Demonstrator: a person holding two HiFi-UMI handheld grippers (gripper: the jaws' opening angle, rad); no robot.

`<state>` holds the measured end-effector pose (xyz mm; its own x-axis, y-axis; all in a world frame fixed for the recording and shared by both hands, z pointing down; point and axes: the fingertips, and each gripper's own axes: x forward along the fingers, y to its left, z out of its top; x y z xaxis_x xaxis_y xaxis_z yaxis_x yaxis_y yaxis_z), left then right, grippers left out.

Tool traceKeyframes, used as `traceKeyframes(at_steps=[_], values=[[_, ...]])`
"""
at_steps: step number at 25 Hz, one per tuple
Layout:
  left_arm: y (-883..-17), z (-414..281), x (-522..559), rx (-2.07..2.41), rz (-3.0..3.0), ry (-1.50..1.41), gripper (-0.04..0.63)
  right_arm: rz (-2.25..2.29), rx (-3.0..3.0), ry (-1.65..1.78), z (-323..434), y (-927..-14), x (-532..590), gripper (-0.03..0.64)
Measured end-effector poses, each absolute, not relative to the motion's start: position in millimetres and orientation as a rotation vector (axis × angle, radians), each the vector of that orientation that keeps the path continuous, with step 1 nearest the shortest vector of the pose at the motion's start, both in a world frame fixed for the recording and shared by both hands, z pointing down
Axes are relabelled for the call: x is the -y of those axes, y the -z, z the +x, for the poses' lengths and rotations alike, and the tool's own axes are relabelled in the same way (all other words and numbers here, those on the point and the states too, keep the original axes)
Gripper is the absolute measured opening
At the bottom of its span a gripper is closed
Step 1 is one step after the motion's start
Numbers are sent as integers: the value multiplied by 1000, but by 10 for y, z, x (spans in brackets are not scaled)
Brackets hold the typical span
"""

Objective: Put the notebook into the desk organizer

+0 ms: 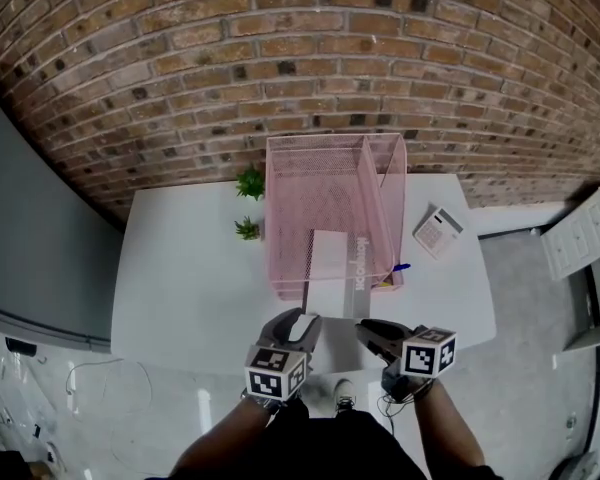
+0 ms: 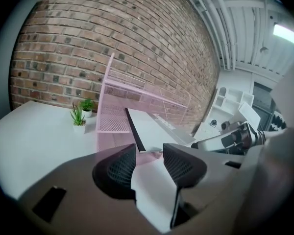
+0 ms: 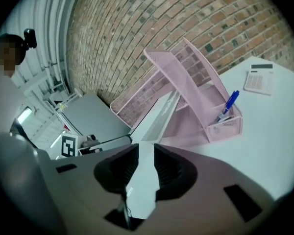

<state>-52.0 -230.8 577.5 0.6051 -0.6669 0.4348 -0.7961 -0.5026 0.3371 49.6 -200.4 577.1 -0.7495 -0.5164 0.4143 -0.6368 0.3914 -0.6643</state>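
Observation:
A white notebook (image 1: 328, 268) with a dark spine lies tilted, its far end inside the pink mesh desk organizer (image 1: 320, 183) and its near end sticking out over the table's front. My left gripper (image 1: 302, 328) is at the near left corner, jaws wide apart. In the left gripper view the notebook (image 2: 152, 129) runs between the open pads of that gripper (image 2: 149, 168) toward the organizer (image 2: 112, 116). My right gripper (image 1: 375, 333) is at the near right edge. In the right gripper view the notebook (image 3: 157, 116) passes through this gripper's (image 3: 146, 168) narrow gap, the pads not clamped on it.
A calculator (image 1: 438, 231) lies right of the organizer on the white table (image 1: 180, 268). Two small potted plants (image 1: 249, 183) stand at its left. A blue pen (image 3: 229, 104) sticks up from the organizer's small front compartment. A brick wall is behind the table.

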Motion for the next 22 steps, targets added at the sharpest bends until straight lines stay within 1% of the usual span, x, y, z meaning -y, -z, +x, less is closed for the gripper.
traceKeyframes(at_steps=[3, 6, 11, 13, 15, 16, 17, 19, 22], values=[[-5749, -518, 2312, 1166, 2331, -334, 173, 1023, 2502, -1333, 487, -5773, 2004, 122], [-5758, -527, 2301, 1170, 2324, -337, 175, 1027, 2481, -1416, 515, -5822, 1974, 165], [-5757, -512, 2303, 1168, 2324, -345, 178, 1092, 2513, -1680, 573, -5770, 2122, 178], [-5756, -511, 2319, 1172, 2324, -349, 178, 1120, 2504, -1695, 573, -5769, 2189, 158], [-5762, -516, 2335, 1173, 2322, -356, 178, 1141, 2477, -1678, 564, -5794, 2227, 108], [-5766, -518, 2342, 1172, 2321, -360, 178, 1144, 2465, -1668, 552, -5805, 2239, 72], [-5769, -519, 2348, 1170, 2320, -363, 178, 1144, 2457, -1648, 539, -5811, 2247, 55], [-5769, -519, 2358, 1170, 2321, -367, 178, 1135, 2454, -1563, 510, -5802, 2259, 54], [-5789, -537, 2354, 1172, 2321, -383, 177, 1091, 2474, -1350, 455, -5739, 2268, 26]])
